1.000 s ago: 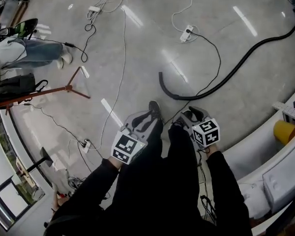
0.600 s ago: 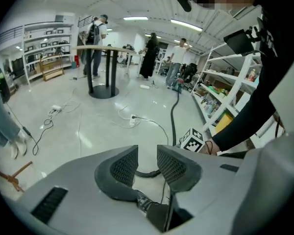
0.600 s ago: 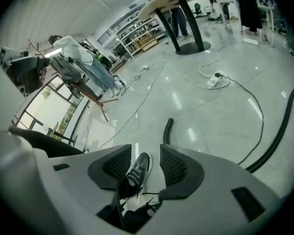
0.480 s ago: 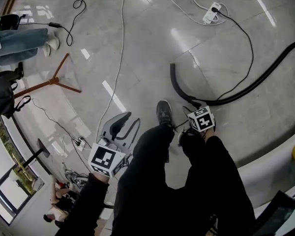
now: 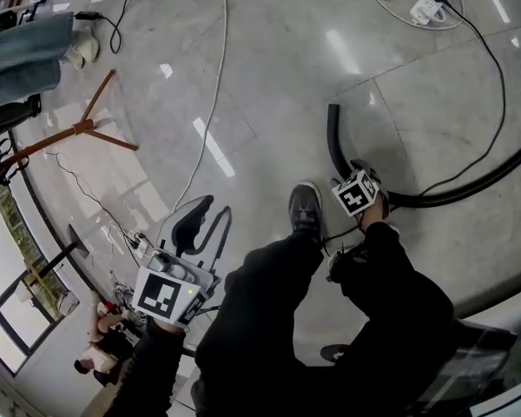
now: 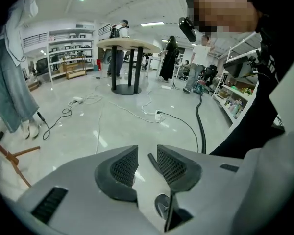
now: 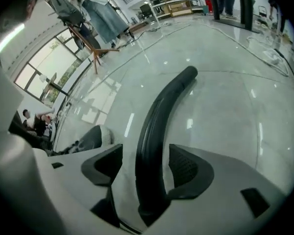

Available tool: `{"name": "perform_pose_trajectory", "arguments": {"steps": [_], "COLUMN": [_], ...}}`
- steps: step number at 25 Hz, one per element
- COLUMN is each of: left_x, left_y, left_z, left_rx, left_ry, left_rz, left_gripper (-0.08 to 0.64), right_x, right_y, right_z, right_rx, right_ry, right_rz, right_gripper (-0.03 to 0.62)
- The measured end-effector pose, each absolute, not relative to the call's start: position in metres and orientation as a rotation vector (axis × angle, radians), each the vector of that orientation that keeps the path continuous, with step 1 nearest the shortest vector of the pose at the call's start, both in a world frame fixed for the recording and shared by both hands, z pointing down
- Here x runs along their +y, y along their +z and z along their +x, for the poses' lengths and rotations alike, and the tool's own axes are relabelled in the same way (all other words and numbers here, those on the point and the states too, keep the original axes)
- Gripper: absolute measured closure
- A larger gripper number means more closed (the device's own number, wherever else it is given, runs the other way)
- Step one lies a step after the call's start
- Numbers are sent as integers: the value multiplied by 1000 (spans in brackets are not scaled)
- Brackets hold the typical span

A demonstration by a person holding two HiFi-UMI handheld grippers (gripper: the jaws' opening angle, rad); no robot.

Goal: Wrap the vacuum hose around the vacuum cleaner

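Observation:
The black vacuum hose (image 5: 337, 146) lies on the grey floor. Its free end points away from me, and the rest curves off to the right edge. My right gripper (image 5: 358, 174) is low over the hose, a little back from that free end. In the right gripper view the hose (image 7: 161, 116) runs between the jaws of the right gripper (image 7: 146, 151). Those jaws have just been opening and a gap shows on each side. My left gripper (image 5: 213, 208) hangs at the lower left, apart from the hose. In its own view the left gripper (image 6: 147, 155) has opened slightly to a narrow gap, with nothing between the pads.
My shoes (image 5: 306, 207) stand beside the hose. A white cable (image 5: 217, 76), a black cable (image 5: 495, 85) and a power strip (image 5: 430, 3) lie on the floor. A wooden tripod foot (image 5: 78, 129) stands at the left. A round table (image 6: 130, 45) and several people stand farther off.
Both grippers have dropped toward the floor. The right one came down over the hose near its free end and its jaws now straddle it. The left one sank to the lower left.

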State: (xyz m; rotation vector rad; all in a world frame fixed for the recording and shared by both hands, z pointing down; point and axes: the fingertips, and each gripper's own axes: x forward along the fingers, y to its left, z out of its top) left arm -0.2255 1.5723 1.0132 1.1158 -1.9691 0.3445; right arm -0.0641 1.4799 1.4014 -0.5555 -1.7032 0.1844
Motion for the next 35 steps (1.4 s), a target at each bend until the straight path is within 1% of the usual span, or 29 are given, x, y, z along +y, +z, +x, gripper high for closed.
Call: {"name": "perform_pose_trajectory", "arguments": {"steps": [2,3,4,6,9,12,15,18,21,23,26,31,33,35], "left_x": [1580,1581,1577,1558,1515,1478,1445,1381,1308,1281,1249,1167,1128,1087], "left_y": [1025,1025,1020,994,929,847,755,668,596,556,518,512,516,521], "left_z": [-231,-234,-237,-240,-234,-208,-169,-133,-103,-75,-38,2,6,4], "left_rx": [-1972,-1975,-1978,-1978,-1947,-1883,-1811,-1760,-1719,-1670,-1569,-1330,-1229,-1132], "left_ry": [366,367,361,335,312,288,288,310,329,347,364,402,415,439], "left_rz": [1098,1089,1085,1104,1193,1283,1355,1493,1673,1768,1894,2102,2162,2215], "left_gripper": [434,434,434,434,434,434,434,434,434,433,434,433,411,368], "right_x": [1489,1494,1497,1491,1466,1442,1415,1348,1263,1224,1176,1077,1037,998], "right_y": [1425,1427,1419,1380,1286,1169,1028,893,784,716,626,521,491,466], "right_z": [-50,-43,-38,-34,-43,-42,-24,-7,2,13,24,23,17,8], "right_rx": [-1615,-1570,-1537,-1533,-1624,-1735,-1840,-1942,-2070,-2149,-2262,-2469,-2531,-2583], "right_ry": [134,130,142,183,264,405,568,685,737,803,930,1101,1166,1247], "right_rz": [-588,-619,-654,-693,-700,-698,-695,-670,-608,-546,-452,-284,-206,-117], "right_gripper": [299,389,414,416,416,416,416,416,414,414,414,414,414,414]}}
